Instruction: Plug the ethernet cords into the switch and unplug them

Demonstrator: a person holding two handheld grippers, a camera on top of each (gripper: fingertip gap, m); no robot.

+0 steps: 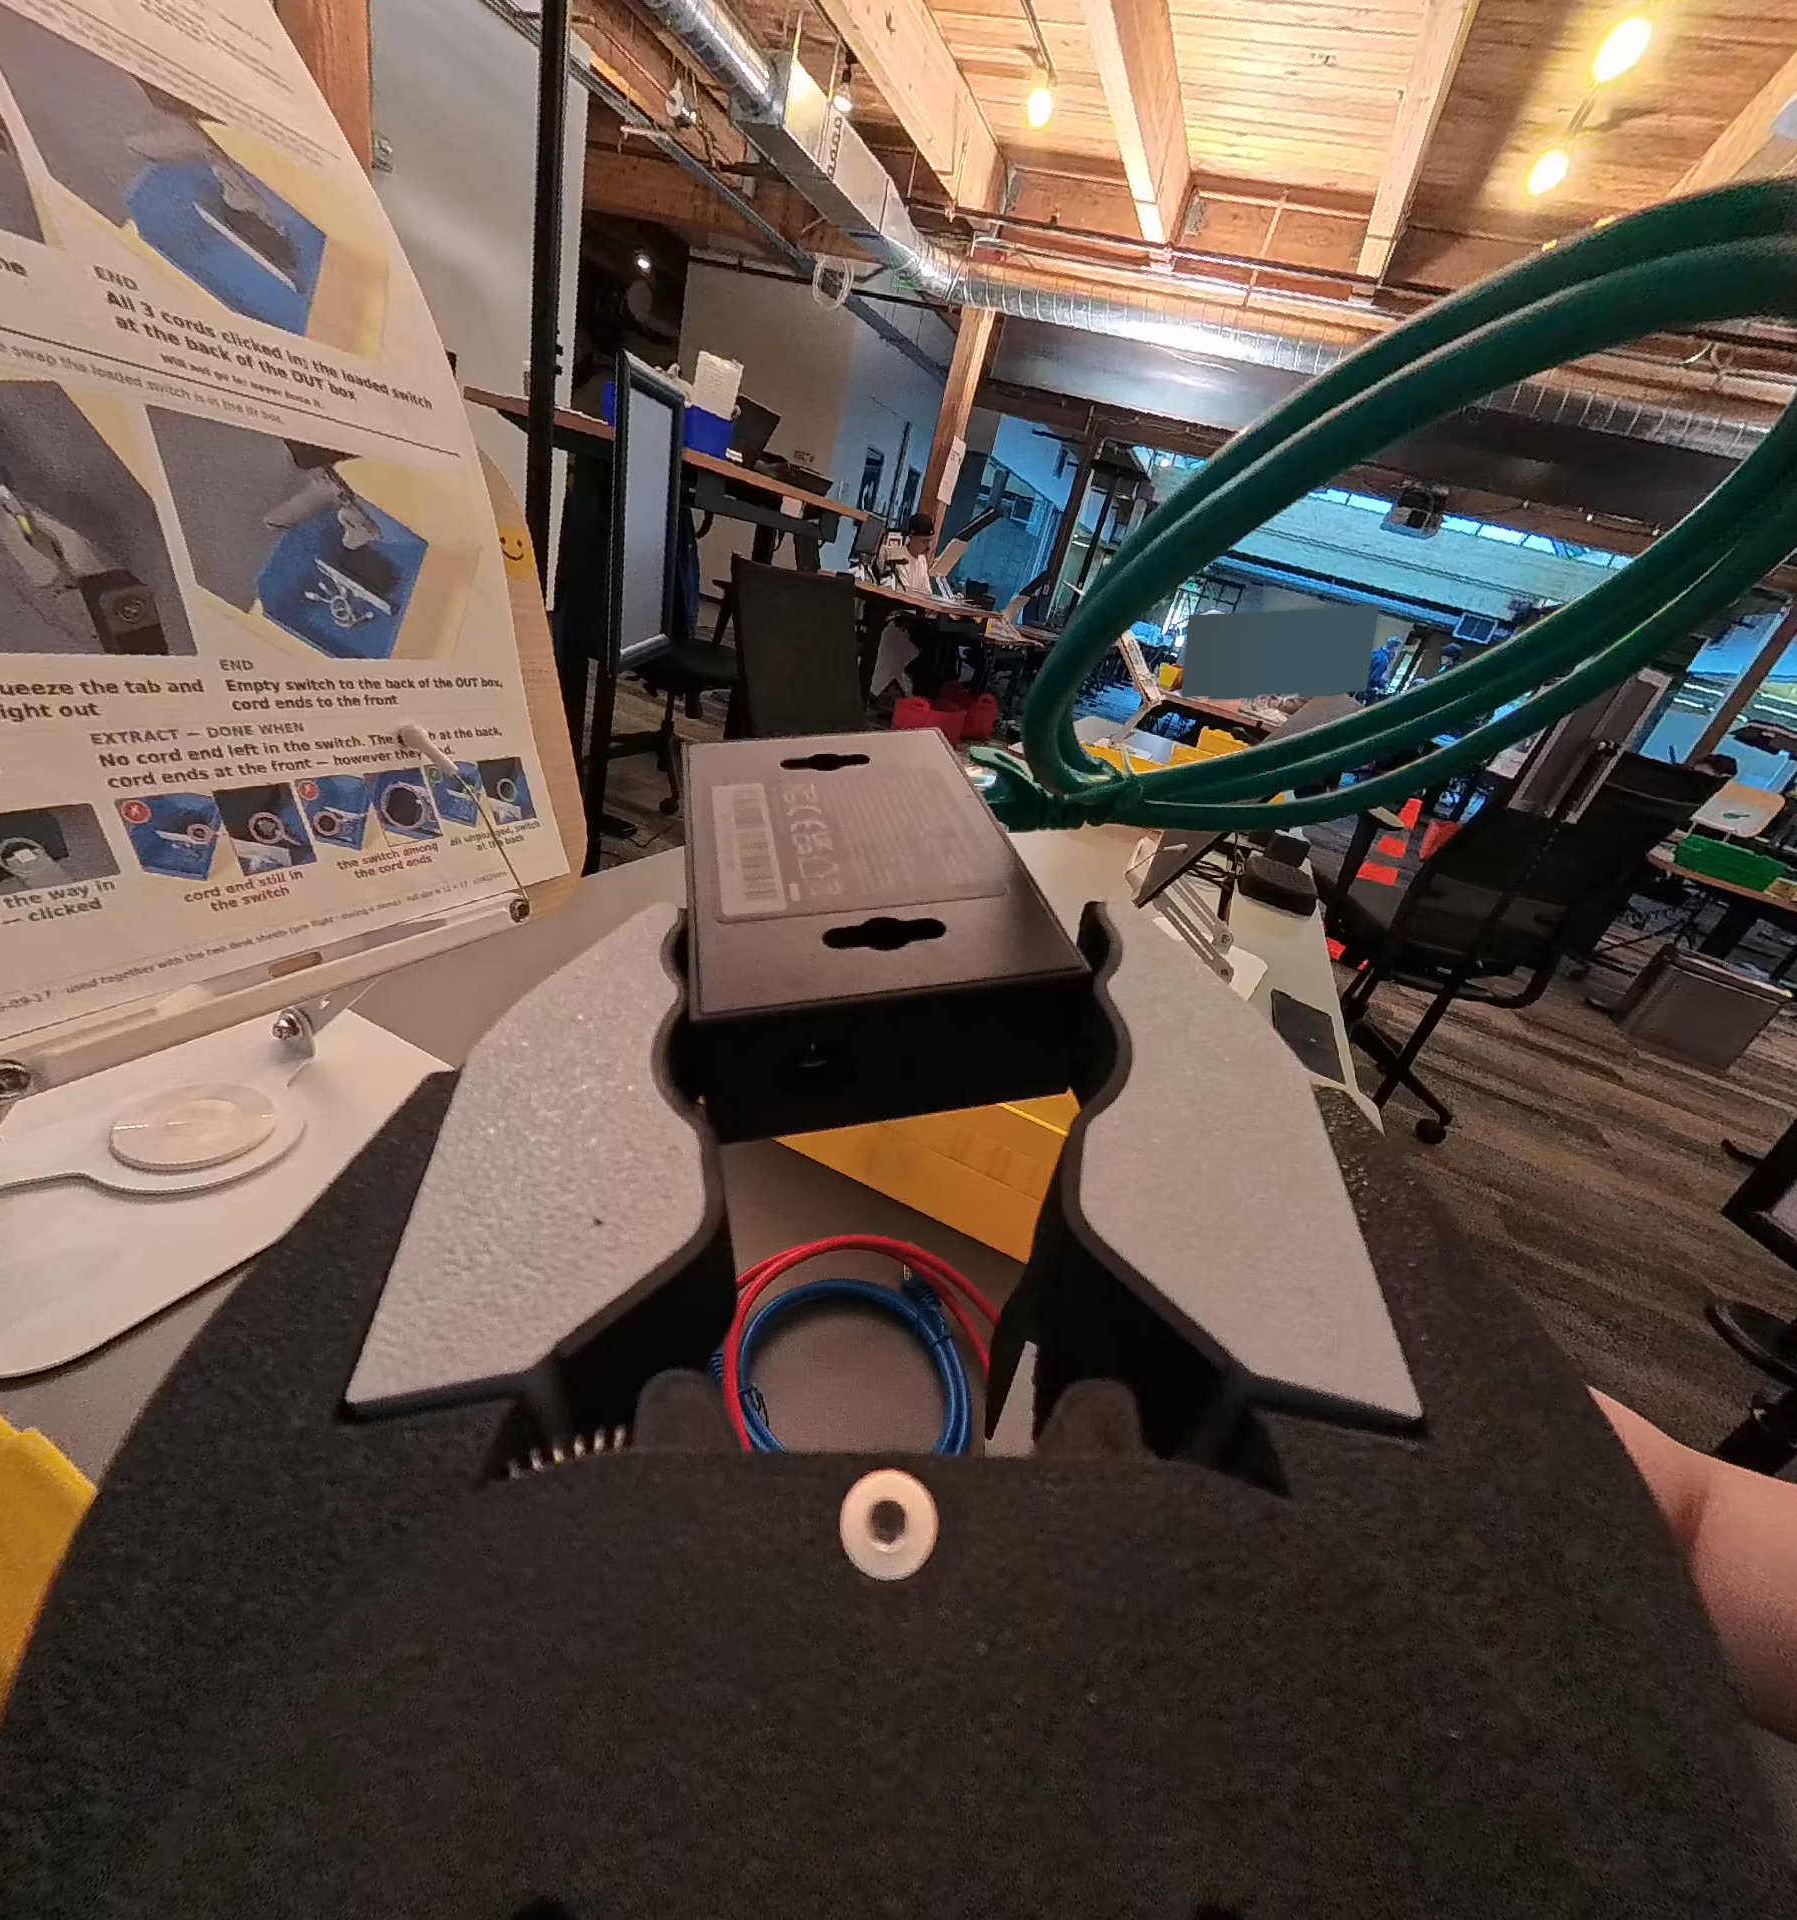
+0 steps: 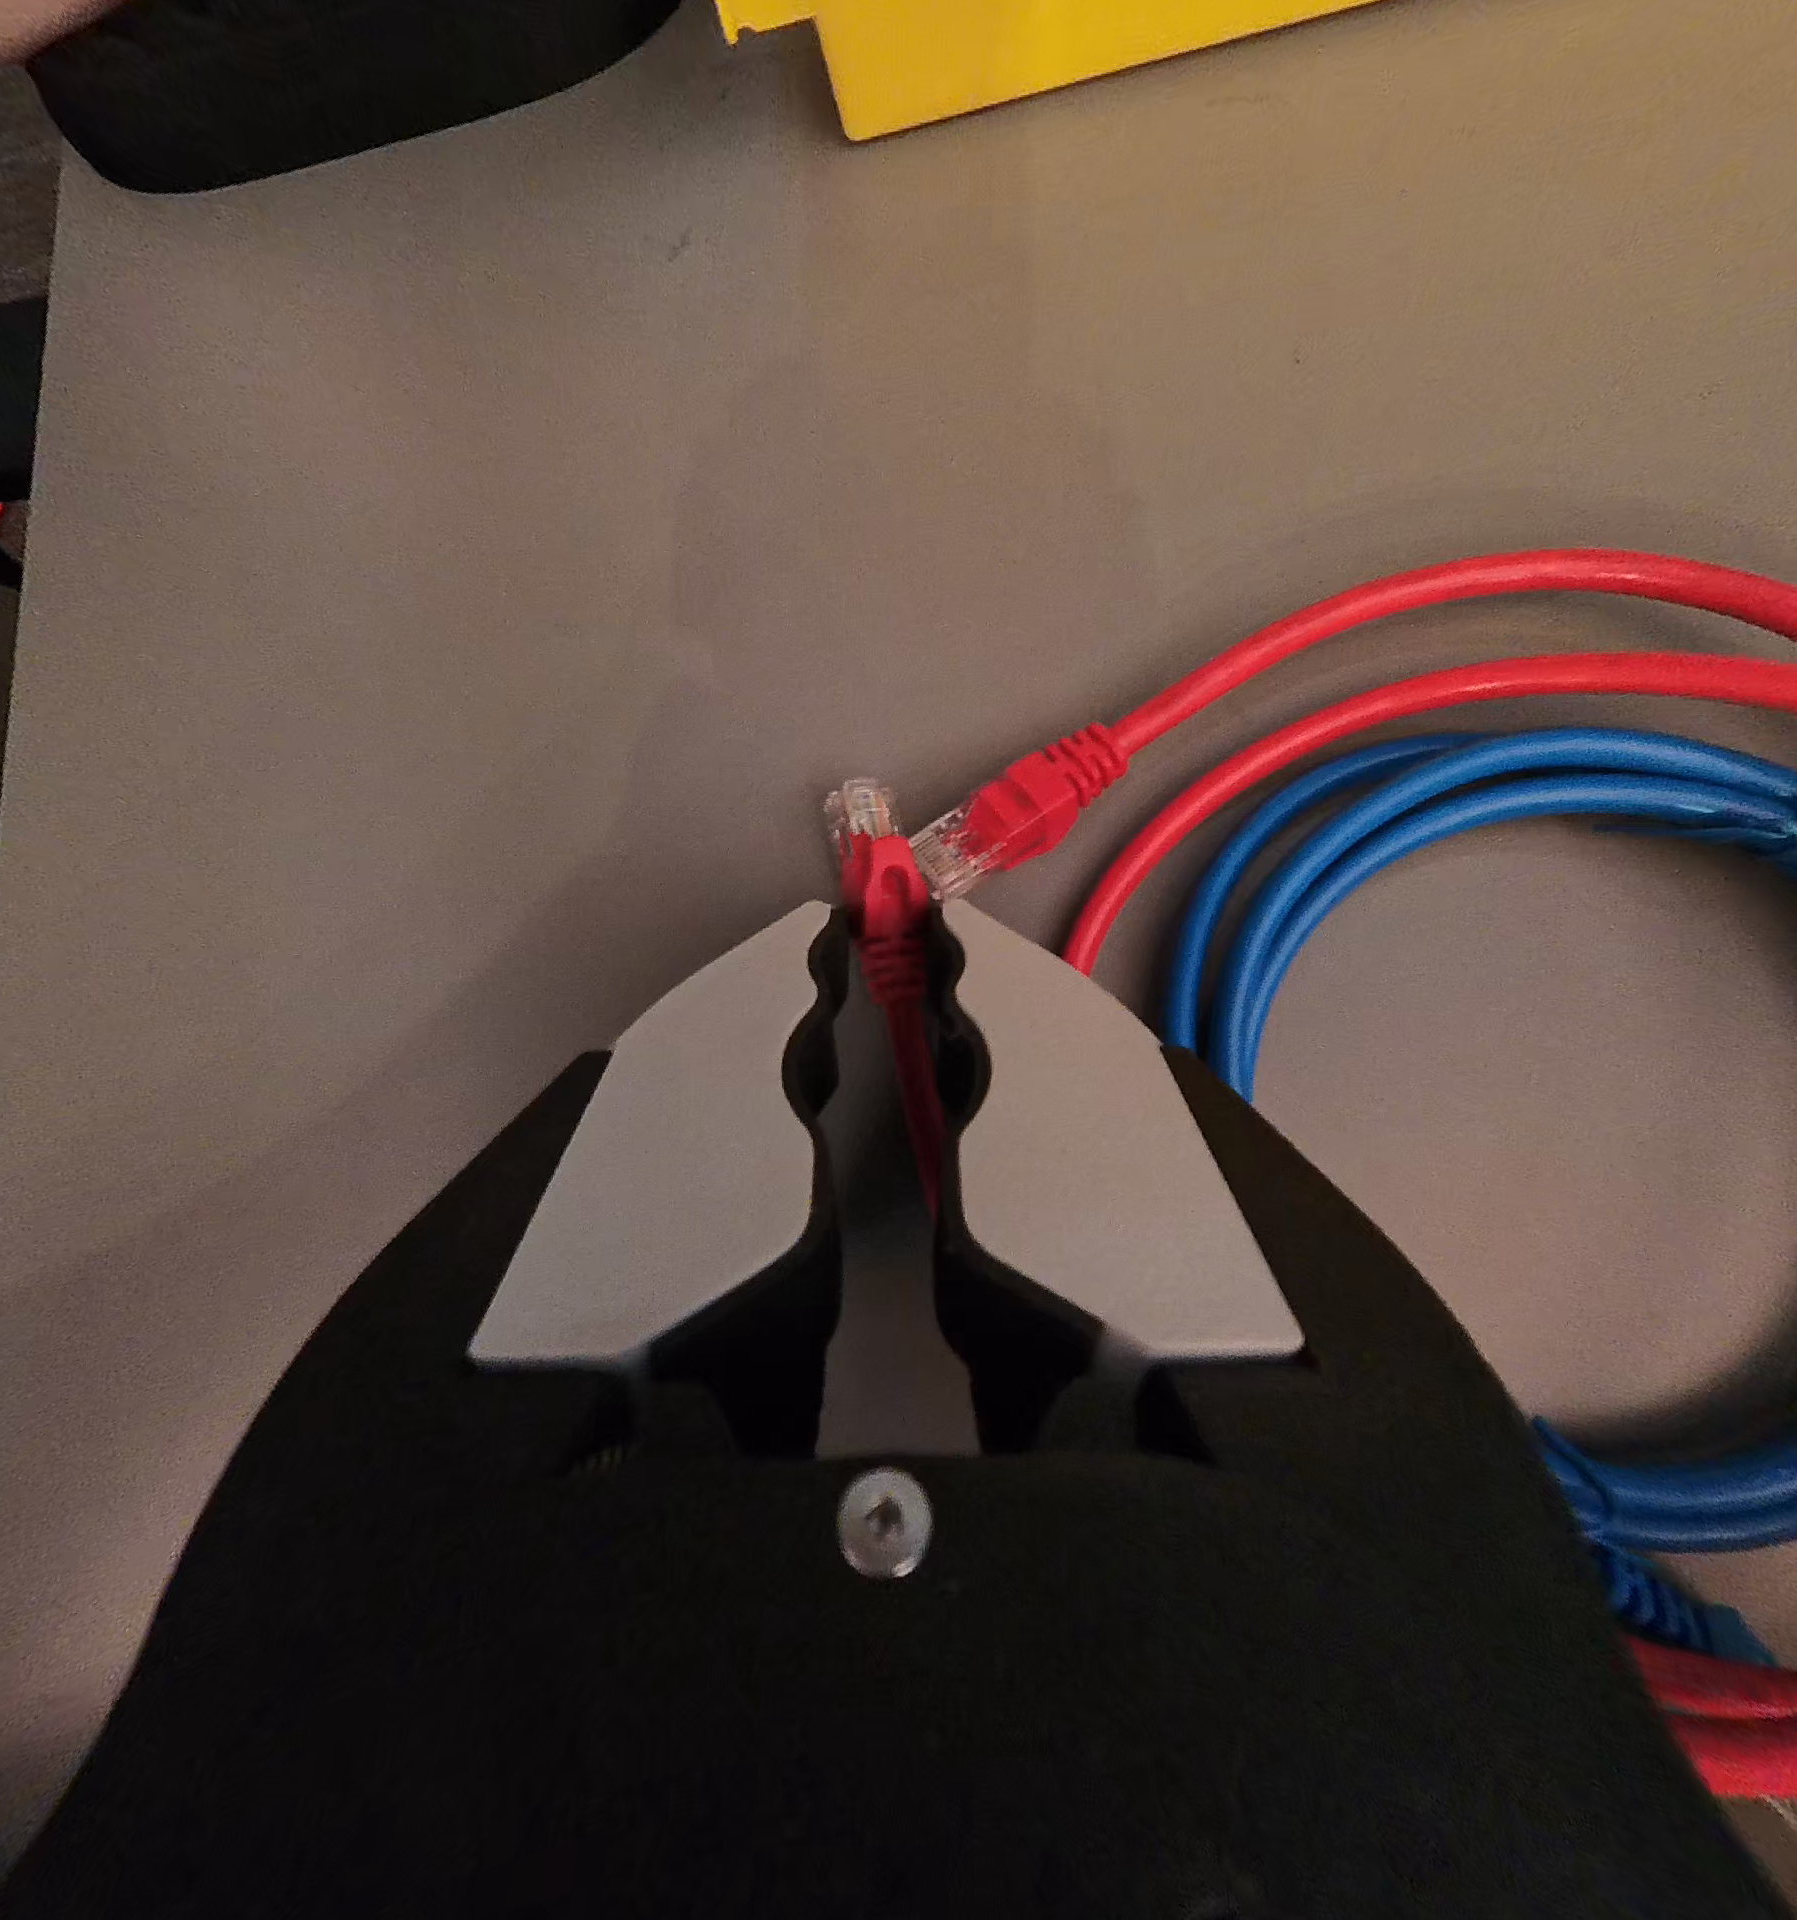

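The black switch [image 1: 878, 935] is held clamped between the jaws of the left gripper [image 1: 889, 1023], raised above the table, underside up, with the green cord [image 1: 1393, 623] apparently plugged in at its far end. The right gripper [image 2: 889, 914] is closed on the boot of the red cord [image 2: 889, 940] — its clear plug pointing forward, just above the grey table [image 2: 458, 520], beside the blue cord [image 2: 1393, 831]. For a clean insertion the plug should be squared to a free port and its latch tab oriented correctly — the ports are hidden here — then pushed straight.

In the right wrist view, the grey worktop [image 2: 458, 520] lies bare across the left and centre of the frame. A yellow box [image 2: 1029, 62] blocks the top edge, and the coiled red cord [image 2: 1496, 582] and blue cord [image 2: 1393, 790] crowd the right side. In the left wrist view, an instruction stand [image 1: 198, 571] walls off the upper left, and green cord [image 1: 1393, 520] loops across the upper right.
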